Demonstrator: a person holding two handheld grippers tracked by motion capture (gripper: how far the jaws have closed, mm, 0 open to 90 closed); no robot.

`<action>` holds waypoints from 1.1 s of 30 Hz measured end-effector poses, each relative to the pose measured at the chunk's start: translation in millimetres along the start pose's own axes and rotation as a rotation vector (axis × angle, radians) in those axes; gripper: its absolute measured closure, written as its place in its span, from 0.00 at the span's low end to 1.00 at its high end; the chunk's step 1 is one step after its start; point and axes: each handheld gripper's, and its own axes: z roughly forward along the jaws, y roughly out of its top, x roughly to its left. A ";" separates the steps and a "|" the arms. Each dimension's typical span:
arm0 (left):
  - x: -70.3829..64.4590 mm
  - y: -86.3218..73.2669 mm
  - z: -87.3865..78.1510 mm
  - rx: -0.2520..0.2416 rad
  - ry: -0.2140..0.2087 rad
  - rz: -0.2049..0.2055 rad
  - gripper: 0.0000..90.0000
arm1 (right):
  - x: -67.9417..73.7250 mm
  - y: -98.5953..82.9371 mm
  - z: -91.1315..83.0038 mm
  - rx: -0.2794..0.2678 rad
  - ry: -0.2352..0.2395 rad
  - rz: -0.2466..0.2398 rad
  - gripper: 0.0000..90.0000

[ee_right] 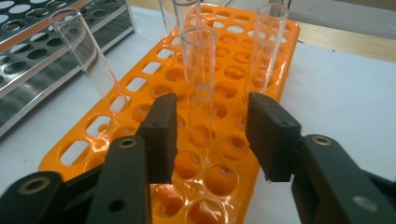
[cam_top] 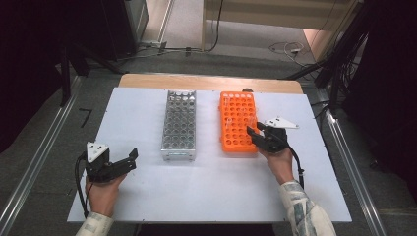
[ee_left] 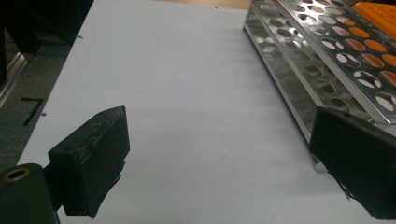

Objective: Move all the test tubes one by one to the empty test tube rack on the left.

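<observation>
a metal rack point(cam_top: 179, 124) with rows of round holes stands on the white table point(cam_top: 147, 196), left of centre, its long side running away from the near edge. a strip of bare wood point(cam_top: 147, 81) shows along the table's far edge. on the grey floor point(cam_top: 246, 44) beyond lie cables point(cam_top: 287, 49), and metal rails point(cam_top: 34, 167) flank the table.

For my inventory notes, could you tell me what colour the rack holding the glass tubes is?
Bright orange rack; the right gripper view shows it best.

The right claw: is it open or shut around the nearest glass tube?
Open. The right claw has a clear gap each side of the glass tube, which stands in the orange rack.
</observation>
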 end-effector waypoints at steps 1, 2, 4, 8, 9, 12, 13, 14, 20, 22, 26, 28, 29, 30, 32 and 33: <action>0.0 0.0 0.1 0.000 -0.001 -0.001 0.06 | 0.0 0.0 0.0 0.000 0.000 0.000 0.62; 0.1 0.0 0.1 0.000 -0.001 0.000 0.06 | 2.3 2.3 3.4 0.001 -0.002 -0.003 0.65; 0.3 -0.2 0.0 0.001 0.001 -0.003 0.06 | 4.2 3.6 6.8 0.000 -0.007 -0.010 0.67; 1.0 -0.1 -0.3 0.000 -0.002 -0.004 0.06 | 5.7 4.4 11.6 0.016 -0.011 -0.012 0.68; 1.2 -0.1 -0.3 0.000 -0.003 -0.004 0.06 | 6.4 4.4 13.1 0.021 -0.012 -0.007 0.69; 1.3 -0.2 -0.1 0.001 -0.003 -0.005 0.06 | 6.3 2.7 17.5 0.034 -0.019 -0.014 0.70; 1.3 -0.2 0.0 0.001 -0.003 -0.005 0.06 | 6.0 2.4 18.1 0.038 -0.021 -0.014 0.71; 1.3 -0.2 0.0 0.002 -0.004 -0.004 0.06 | 6.2 2.1 18.5 0.040 -0.023 -0.010 0.71; 0.7 -0.4 0.7 0.007 -0.005 -0.004 0.06 | 6.2 1.3 20.4 0.045 -0.033 -0.016 0.75; 0.5 -0.4 0.6 0.007 -0.005 -0.004 0.06 | 6.0 1.1 20.9 0.048 -0.034 -0.013 0.79; 0.1 -0.5 0.4 0.007 -0.005 -0.004 0.06 | 8.1 1.7 20.1 0.039 -0.036 -0.027 0.81; -0.6 -0.7 0.8 0.008 -0.006 -0.002 0.06 | 8.0 2.8 18.2 0.033 -0.036 -0.031 0.81; -0.8 -0.6 0.8 0.008 -0.006 -0.002 0.06 | 7.6 3.9 16.8 0.029 -0.034 -0.031 0.81; -1.0 -0.5 0.7 0.008 -0.005 -0.002 0.06 | 7.5 4.9 15.6 0.023 -0.034 -0.027 0.81; -1.2 -0.3 0.4 0.008 -0.003 -0.003 0.06 | 7.4 6.4 13.7 0.020 -0.033 -0.024 0.81; -1.2 -0.1 0.3 0.007 -0.003 -0.006 0.06 | 7.4 8.1 11.7 0.012 -0.032 -0.027 0.81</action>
